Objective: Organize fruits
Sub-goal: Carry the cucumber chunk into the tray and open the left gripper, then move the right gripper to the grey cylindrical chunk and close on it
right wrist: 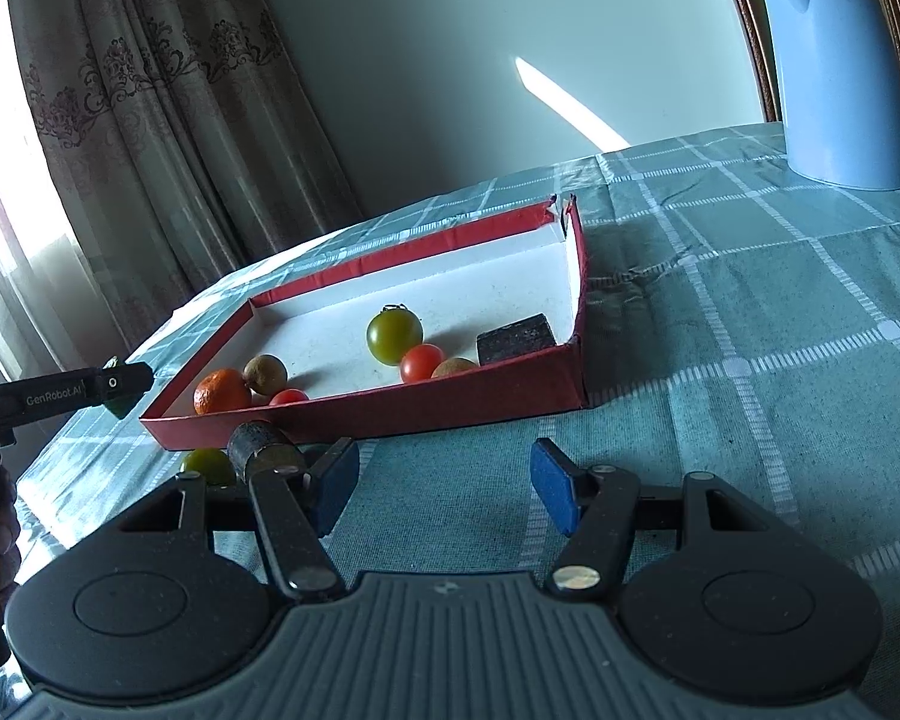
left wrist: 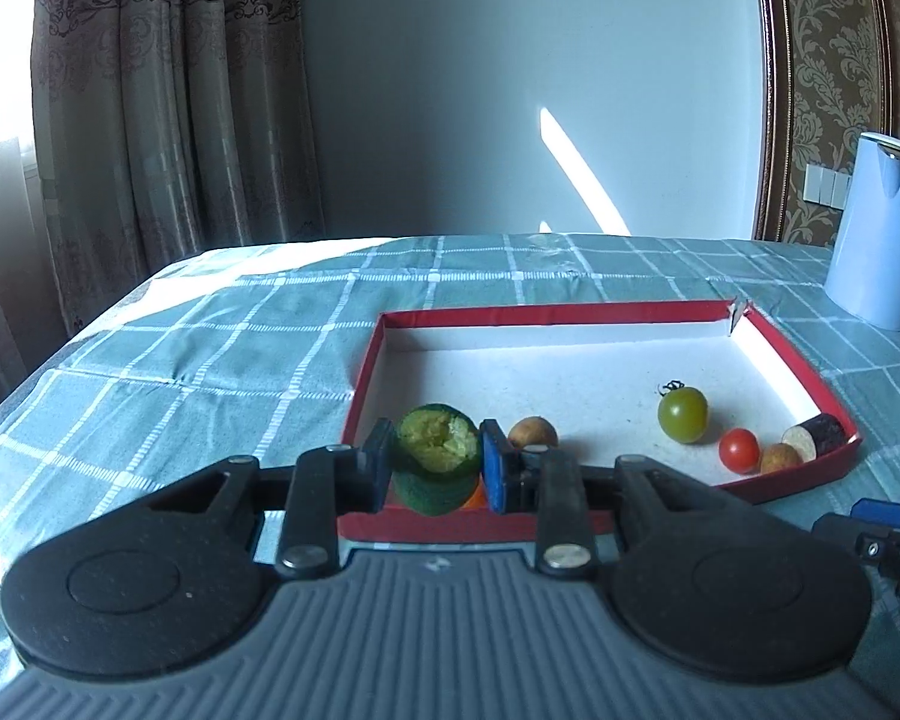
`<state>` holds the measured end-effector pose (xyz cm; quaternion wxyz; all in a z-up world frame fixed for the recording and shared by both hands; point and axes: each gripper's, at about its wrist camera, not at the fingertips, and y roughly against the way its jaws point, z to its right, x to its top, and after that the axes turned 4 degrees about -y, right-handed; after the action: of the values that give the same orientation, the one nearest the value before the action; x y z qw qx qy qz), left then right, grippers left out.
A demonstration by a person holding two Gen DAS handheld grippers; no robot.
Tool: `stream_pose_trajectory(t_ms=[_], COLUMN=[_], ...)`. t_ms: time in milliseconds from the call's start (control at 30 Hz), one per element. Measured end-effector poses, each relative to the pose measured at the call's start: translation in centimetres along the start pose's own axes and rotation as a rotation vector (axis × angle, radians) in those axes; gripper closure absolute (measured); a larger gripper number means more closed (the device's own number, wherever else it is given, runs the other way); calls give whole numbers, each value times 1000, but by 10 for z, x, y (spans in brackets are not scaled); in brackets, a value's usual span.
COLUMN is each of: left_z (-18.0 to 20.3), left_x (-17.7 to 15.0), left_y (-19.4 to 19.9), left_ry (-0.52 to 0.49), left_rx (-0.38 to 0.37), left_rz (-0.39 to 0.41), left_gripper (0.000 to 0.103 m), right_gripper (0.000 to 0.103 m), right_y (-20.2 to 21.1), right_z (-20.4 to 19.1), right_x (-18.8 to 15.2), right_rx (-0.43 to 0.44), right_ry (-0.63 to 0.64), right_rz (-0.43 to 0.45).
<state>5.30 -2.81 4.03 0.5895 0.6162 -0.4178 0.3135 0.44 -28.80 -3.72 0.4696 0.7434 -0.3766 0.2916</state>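
My left gripper [left wrist: 437, 461] is shut on a dark green cut fruit piece [left wrist: 437, 457] with a yellow-green pulpy top, held over the near left rim of the red box [left wrist: 546, 313]. Inside the box lie a green tomato [left wrist: 682, 414], a red tomato [left wrist: 738, 449], brown round fruits [left wrist: 533, 432], a dark cut piece [left wrist: 817, 435] and an orange [right wrist: 221, 390]. My right gripper [right wrist: 443, 485] is open and empty above the cloth, in front of the box [right wrist: 390, 417]. A dark cylinder piece [right wrist: 258, 450] and a green tomato [right wrist: 209, 464] lie on the cloth by its left finger.
A light blue jug [left wrist: 873, 234] stands at the back right of the table, also in the right wrist view [right wrist: 834, 60]. The teal checked cloth [right wrist: 750, 312] covers the table. Curtains hang at the left, a wall behind.
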Motion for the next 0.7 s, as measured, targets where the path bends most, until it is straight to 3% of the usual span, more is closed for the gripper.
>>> stream_pose_trajectory(t_ms=[400, 467, 500, 667, 700], left_z=[42, 43, 43, 27, 22], left_x=[17, 14, 14, 8, 3], left_y=[-53, -53, -51, -23, -16], left_ry=[-35, -43, -46, -27, -36], left_rx=[-68, -56, -46, -55, -44], left_rz=[-62, -58, -48, -6, 2], left_gripper=[74, 64, 51, 47, 37], right_gripper=[39, 32, 32, 32, 32], right_y=[-3, -2, -1, 2, 3], right_z=[3, 1, 1, -1, -3], right_x=[1, 1, 1, 0, 0], right_rx=[11, 10, 11, 33, 37], right_ry=[-18, -13, -9, 10, 23], right_rz=[-19, -15, -13, 5, 7])
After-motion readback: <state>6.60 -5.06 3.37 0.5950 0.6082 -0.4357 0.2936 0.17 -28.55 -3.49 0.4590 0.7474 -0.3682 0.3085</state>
